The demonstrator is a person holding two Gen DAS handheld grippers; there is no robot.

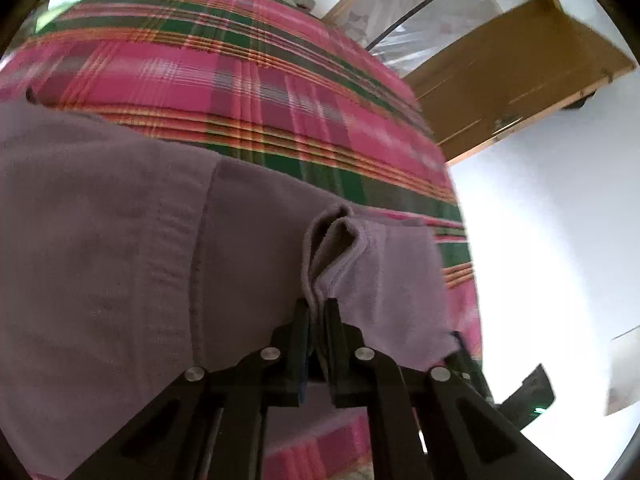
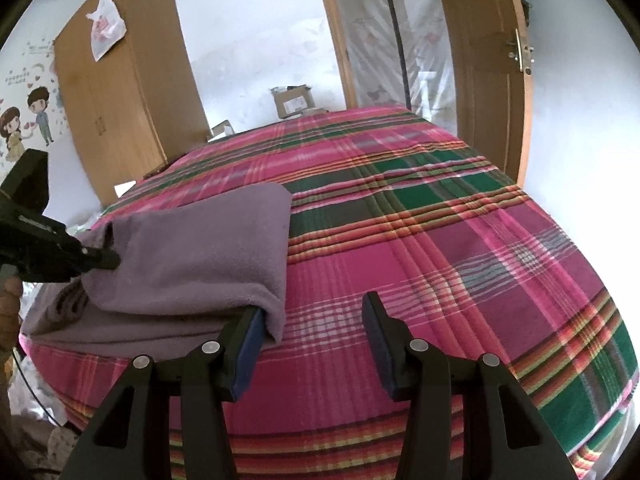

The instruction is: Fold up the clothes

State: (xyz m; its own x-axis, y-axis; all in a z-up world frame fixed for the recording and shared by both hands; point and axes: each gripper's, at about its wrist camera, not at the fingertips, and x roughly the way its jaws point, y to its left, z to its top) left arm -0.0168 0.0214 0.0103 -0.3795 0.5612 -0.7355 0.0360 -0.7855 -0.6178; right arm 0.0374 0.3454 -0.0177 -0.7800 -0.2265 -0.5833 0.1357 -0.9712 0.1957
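Observation:
A purple fleece garment [image 1: 120, 240] lies partly folded on a bed with a pink and green plaid cover [image 1: 240, 80]. My left gripper [image 1: 318, 308] is shut on a doubled edge of the garment and holds that fold lifted. In the right wrist view the garment [image 2: 200, 260] lies at the left near the bed's front edge, and the left gripper [image 2: 106, 260] pinches its left end. My right gripper [image 2: 316, 320] is open and empty; its left finger [image 2: 250, 332] touches the garment's near right corner.
A wooden wardrobe [image 2: 120, 100] stands at the back left. A wooden door [image 2: 480, 60] and plastic-covered doorway are at the back right. Cardboard boxes [image 2: 292, 100] sit beyond the bed. The plaid cover [image 2: 440, 240] stretches to the right of the garment.

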